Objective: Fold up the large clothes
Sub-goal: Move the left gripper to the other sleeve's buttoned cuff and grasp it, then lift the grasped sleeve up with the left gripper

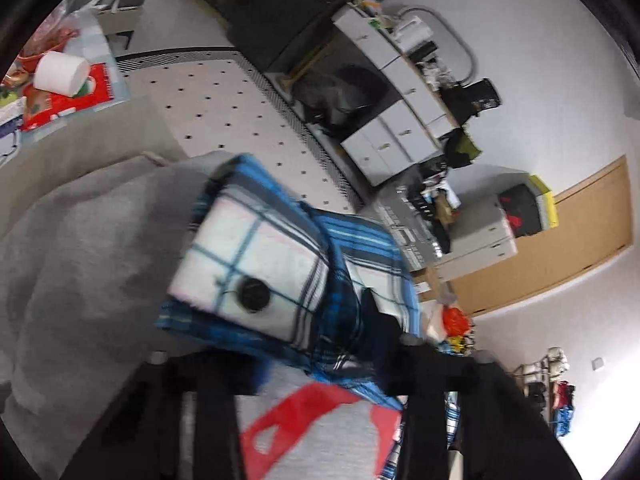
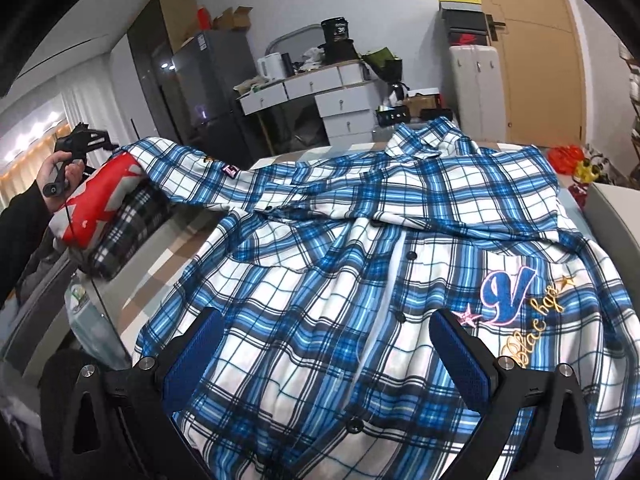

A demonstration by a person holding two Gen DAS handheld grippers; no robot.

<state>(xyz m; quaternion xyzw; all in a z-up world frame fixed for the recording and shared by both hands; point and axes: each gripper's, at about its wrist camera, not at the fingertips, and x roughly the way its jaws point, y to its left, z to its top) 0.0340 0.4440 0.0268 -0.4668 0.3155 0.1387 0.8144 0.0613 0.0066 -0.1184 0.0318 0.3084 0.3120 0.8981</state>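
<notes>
A large blue-and-white plaid shirt (image 2: 320, 260) lies spread front-up on the bed, with an embroidered "V" patch on its chest. My right gripper (image 2: 328, 356) hovers open over the lower front, its blue pads (image 2: 196, 360) on either side of the button line and not touching the cloth. One sleeve runs to the far left, where a hand holds my left gripper (image 2: 76, 148). In the blurred left wrist view, the sleeve cuff (image 1: 256, 256) with its black button sticks out in front of my left gripper (image 1: 320, 376). Bunched plaid cloth sits between its fingers, which appear shut on it.
A grey garment with a red print (image 1: 312, 432) lies under the left gripper, on a folded black-and-white plaid item (image 2: 132, 220). A paper roll (image 1: 60, 72) and clutter sit at the bed's far side. White drawers (image 2: 340, 100), a fridge (image 2: 208, 92) and a wooden door (image 2: 536, 60) stand beyond.
</notes>
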